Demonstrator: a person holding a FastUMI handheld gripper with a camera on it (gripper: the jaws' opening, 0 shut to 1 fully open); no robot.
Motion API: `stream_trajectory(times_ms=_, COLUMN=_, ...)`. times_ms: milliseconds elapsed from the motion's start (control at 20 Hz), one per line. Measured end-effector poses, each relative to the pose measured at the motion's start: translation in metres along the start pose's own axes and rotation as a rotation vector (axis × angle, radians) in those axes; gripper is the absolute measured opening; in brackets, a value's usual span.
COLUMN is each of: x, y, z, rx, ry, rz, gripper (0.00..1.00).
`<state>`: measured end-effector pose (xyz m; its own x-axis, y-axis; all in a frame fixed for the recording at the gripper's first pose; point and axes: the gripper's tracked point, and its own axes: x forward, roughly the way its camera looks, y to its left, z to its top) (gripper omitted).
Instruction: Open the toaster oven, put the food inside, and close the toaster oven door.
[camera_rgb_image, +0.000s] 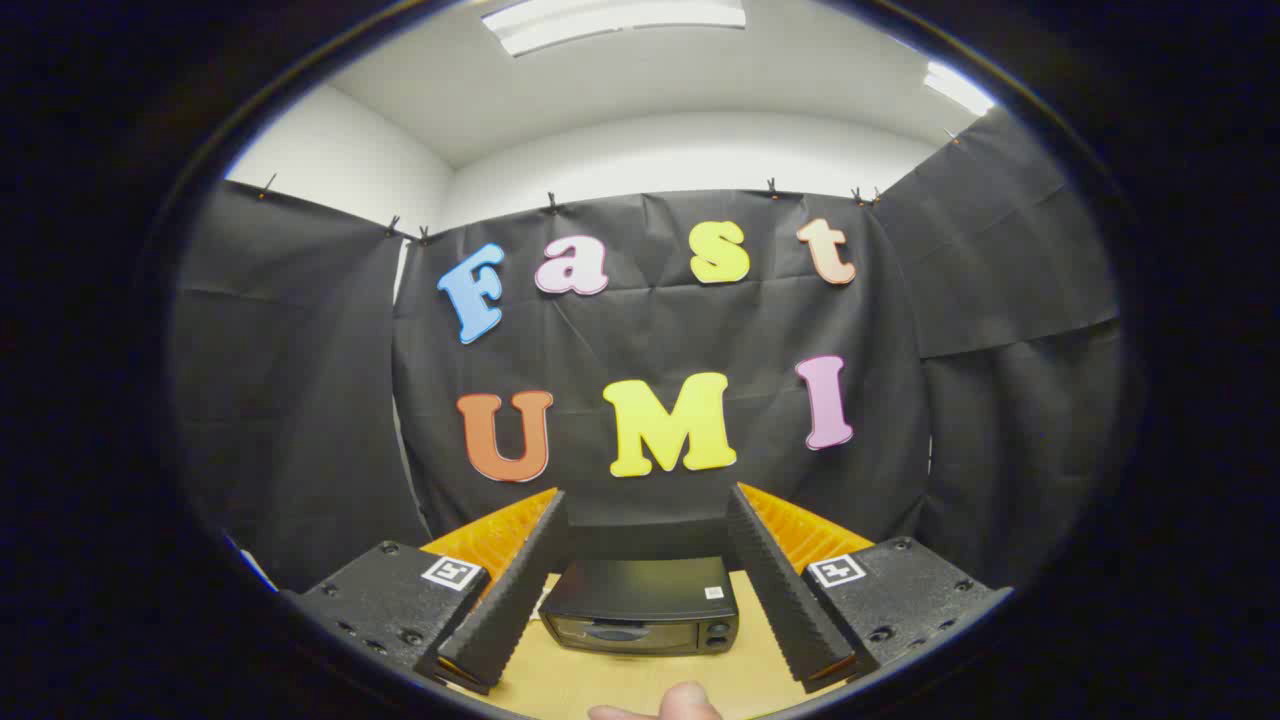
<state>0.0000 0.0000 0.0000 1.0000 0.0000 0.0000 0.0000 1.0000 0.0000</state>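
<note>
Currently we are lining up gripper (647, 520), fingers spread wide, gripping nothing, toward shut toaster oven (642, 604); next: reaching door handle (612, 632).

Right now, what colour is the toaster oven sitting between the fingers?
Black, with a dark glass door, seen in the gripper view: the toaster oven sits on the tan table, door closed, fingers open.

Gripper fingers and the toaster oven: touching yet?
Apart. The gripper view shows the gripper open, its fingers spread to either side, with the closed toaster oven beyond them on the table.
</note>
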Motion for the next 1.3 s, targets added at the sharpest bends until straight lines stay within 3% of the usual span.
stream_trajectory(times_ms=400, x=0.012, y=-0.010, z=0.010, rx=-0.063, ry=-0.031, rz=-0.019, gripper=1.00)
stream_trajectory(times_ms=1300, x=0.027, y=-0.030, z=-0.007, rx=-0.012, ry=0.040, rz=-0.035, gripper=1.00)
